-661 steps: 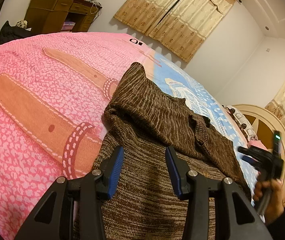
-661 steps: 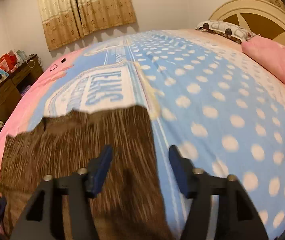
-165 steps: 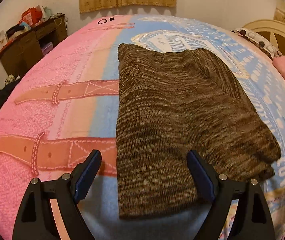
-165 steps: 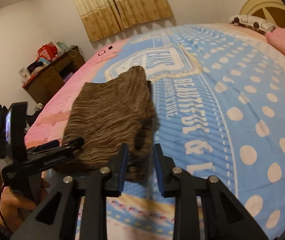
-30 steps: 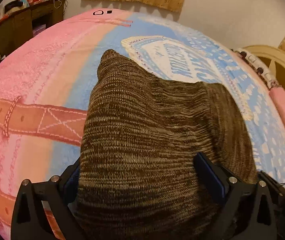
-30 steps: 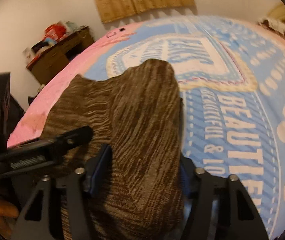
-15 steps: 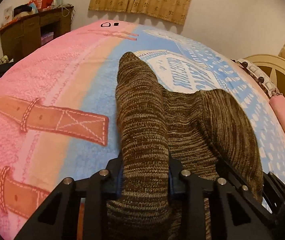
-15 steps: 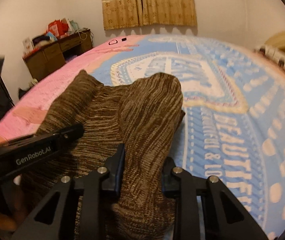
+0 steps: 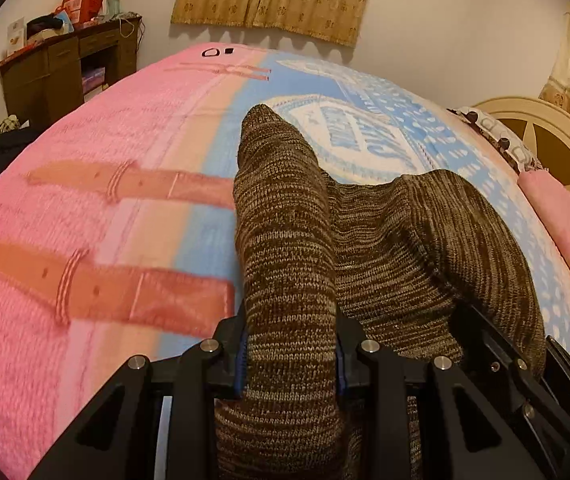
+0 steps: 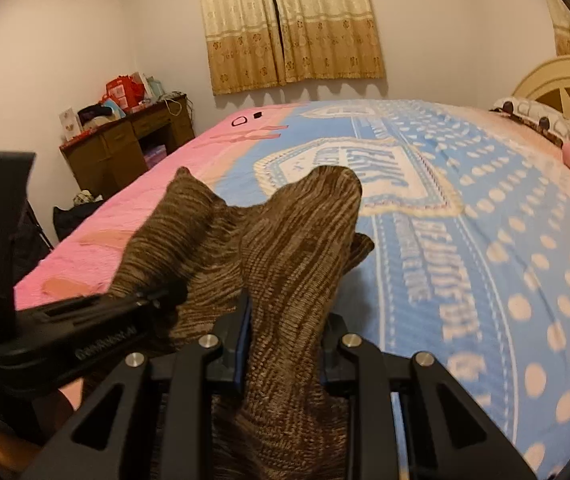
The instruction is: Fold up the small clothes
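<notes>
1. Two grippers, two pinches: the left gripper is clamped tight on a bunched ridge of the brown knit sweater, and the right gripper squeezes a second ridge just the same.
2. Each bite takes a near corner, likely so the near edge can travel over as one clean fold.
3. Between the two, the sweater sags in a trough; its far end rests on the bedspread.
4. Beyond that, the blue dotted half runs to the headboard, pink half towards the wooden desk.
</notes>
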### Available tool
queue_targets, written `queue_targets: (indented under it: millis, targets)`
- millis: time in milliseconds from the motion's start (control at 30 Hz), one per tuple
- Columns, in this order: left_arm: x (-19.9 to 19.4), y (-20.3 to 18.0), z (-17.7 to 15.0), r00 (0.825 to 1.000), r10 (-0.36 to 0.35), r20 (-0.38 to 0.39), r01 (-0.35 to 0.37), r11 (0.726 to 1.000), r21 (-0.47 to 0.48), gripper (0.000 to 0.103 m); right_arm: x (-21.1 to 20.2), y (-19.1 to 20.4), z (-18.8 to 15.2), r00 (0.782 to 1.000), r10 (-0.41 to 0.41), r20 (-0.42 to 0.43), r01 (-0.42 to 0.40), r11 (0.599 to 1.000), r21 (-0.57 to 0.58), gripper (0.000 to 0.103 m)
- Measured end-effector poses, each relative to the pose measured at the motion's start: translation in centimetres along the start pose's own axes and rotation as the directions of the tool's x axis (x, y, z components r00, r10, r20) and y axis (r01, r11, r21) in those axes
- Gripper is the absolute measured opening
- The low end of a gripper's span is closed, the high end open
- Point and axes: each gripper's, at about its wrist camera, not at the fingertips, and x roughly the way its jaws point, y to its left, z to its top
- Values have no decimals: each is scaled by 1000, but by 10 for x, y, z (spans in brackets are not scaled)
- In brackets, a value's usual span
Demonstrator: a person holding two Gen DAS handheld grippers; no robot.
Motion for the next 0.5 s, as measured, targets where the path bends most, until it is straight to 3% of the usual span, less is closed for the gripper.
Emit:
queue_targets:
  millis: [233, 500]
  targets:
    - [-23, 1, -12, 1000, 11, 7, -12, 999, 31, 33, -15, 9, -14, 1000, -11, -19, 11, 1000, 9, 27]
    - [-49, 28, -15, 998, 38, 51, -38, 999, 6, 33, -27, 28, -15, 1000, 3, -8, -3, 1000, 15, 28]
